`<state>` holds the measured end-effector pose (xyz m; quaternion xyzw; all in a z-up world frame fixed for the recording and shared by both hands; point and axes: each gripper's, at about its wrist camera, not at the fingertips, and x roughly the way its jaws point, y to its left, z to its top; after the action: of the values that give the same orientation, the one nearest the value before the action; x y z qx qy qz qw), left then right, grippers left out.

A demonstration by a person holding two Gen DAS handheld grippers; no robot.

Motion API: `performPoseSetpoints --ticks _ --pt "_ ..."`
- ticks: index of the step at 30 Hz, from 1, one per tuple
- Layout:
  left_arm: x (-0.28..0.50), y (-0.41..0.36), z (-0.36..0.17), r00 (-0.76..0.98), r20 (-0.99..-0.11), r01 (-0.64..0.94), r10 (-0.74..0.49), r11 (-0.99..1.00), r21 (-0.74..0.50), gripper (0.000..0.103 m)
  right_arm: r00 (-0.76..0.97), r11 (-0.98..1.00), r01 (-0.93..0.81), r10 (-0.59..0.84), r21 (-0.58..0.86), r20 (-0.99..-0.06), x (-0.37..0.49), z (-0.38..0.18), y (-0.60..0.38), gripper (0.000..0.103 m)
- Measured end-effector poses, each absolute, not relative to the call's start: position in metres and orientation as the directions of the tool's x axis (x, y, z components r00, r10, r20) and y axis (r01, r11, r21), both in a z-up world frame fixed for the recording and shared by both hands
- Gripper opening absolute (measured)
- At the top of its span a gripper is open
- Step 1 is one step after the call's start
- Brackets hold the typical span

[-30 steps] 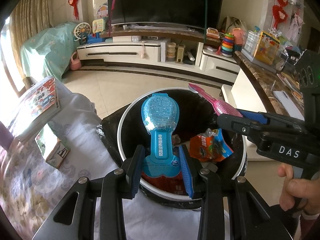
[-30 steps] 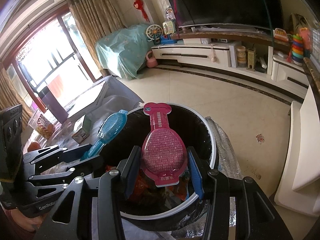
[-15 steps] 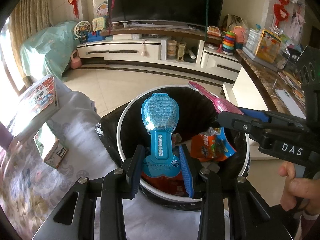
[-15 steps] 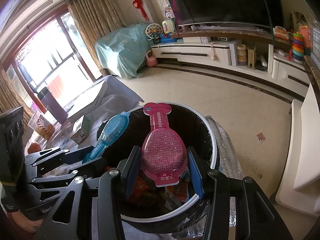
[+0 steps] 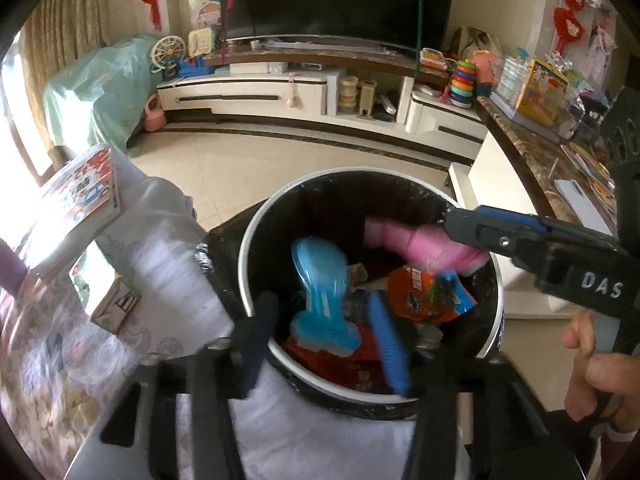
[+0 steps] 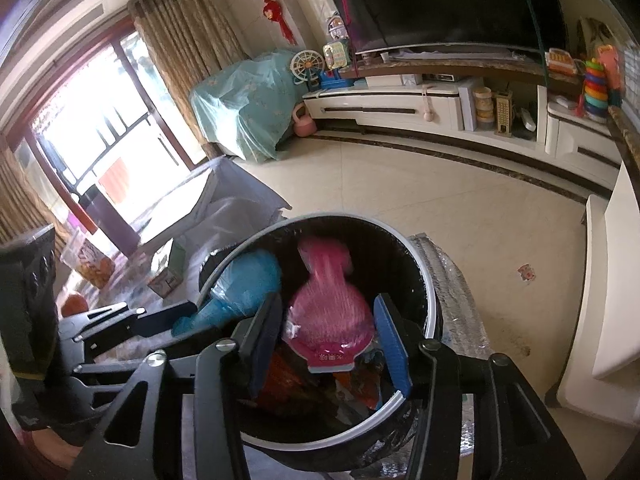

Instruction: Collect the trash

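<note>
Blue packet [image 5: 320, 280]: we see a paddle-shaped blue blister pack, blurred, tilted over the rubbish inside the bin [image 5: 256, 240].
Pink packet [image 6: 330, 312]: same paddle shape in pink, blurred, above the bin's open mouth.
Left gripper [image 5: 324, 340]: our jaws are opening; the blue packet sits between them, pads clear of it.
Right gripper [image 6: 330, 344]: jaws opening too, the pink packet between them, unpinched.
Bin: round, white-rimmed, black-lined, holding an orange wrapper [image 5: 424, 292].
</note>
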<state>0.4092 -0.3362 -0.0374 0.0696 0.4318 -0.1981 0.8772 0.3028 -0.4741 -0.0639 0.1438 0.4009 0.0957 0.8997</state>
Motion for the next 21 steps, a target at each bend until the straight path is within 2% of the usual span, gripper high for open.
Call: performPoseSetpoints --ticks 5,10,17,19,21 --pt "0.396 -0.323 -0.03 0.575 -0.764 0.385 -0.292 0.921 -0.062 0.057 0.694 0.934 -0.048 0.285 0.353 -0.661 0.292 -0.052 -0.479 0.064" --pt "0.365 -0.295 -0.029 0.598 -0.742 0.339 -0.304 0.934 -0.11 0.065 0.734 0.929 -0.048 0.281 0.366 -0.618 0.266 -0.039 -0.475 0.081" --pt "0.298 -0.247 -0.027 0.662 -0.682 0.257 -0.312 0.948 -0.185 0.071 0.757 0.927 -0.04 0.271 0.372 -0.594 0.225 -0.038 -0.453 0.087" --pt "0.278 -0.234 -0.027 0.682 -0.667 0.238 -0.301 0.953 -0.186 0.077 0.764 0.928 -0.042 0.269 0.371 -0.587 0.21 -0.039 -0.443 0.088" --pt "0.257 -0.221 -0.027 0.702 -0.648 0.225 -0.296 0.955 -0.192 0.077 0.771 0.93 -0.044 0.264 0.366 -0.58 0.193 -0.042 -0.432 0.089"
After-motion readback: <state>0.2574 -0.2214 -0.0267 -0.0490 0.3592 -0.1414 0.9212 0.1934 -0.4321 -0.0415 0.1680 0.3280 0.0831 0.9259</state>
